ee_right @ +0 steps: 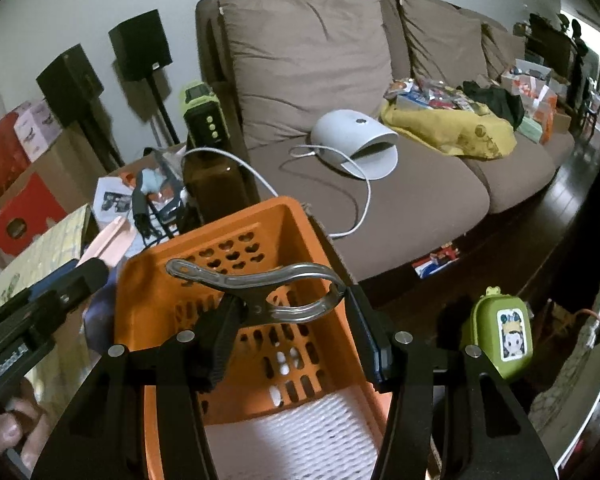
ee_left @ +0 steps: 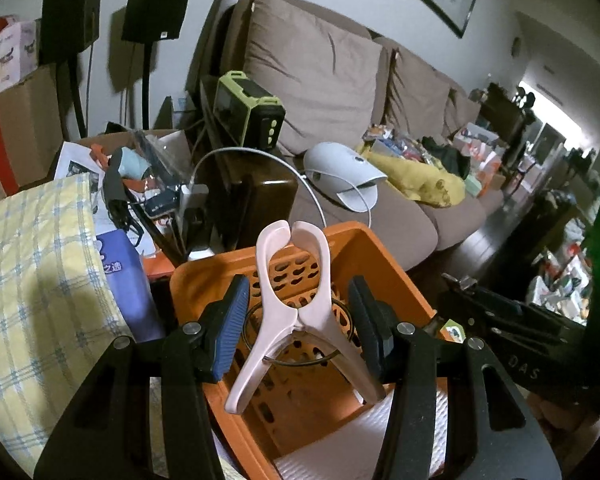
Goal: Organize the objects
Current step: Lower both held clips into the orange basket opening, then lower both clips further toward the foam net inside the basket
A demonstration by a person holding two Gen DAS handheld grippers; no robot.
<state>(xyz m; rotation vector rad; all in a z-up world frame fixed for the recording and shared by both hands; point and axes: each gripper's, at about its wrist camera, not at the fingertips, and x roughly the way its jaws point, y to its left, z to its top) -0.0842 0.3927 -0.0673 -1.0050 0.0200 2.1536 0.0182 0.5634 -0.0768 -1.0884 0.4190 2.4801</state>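
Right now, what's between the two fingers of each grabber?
In the left wrist view, a pink clothes clip sits between the left gripper fingers. In the right wrist view, the right gripper holds a metal clip, both above the orange basket.

Orange perforated plastic basket (ee_right: 300, 216) stands near; brown fabric sofa (ee_right: 380, 184) behind it; green square case (ee_right: 500, 332) right.

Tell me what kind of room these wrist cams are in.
Most likely a lived-in, cluttered home living room. A brown sofa with loose back cushions runs along the wall, two black speakers on stands sit in the corner, and cardboard boxes are stacked beside them.
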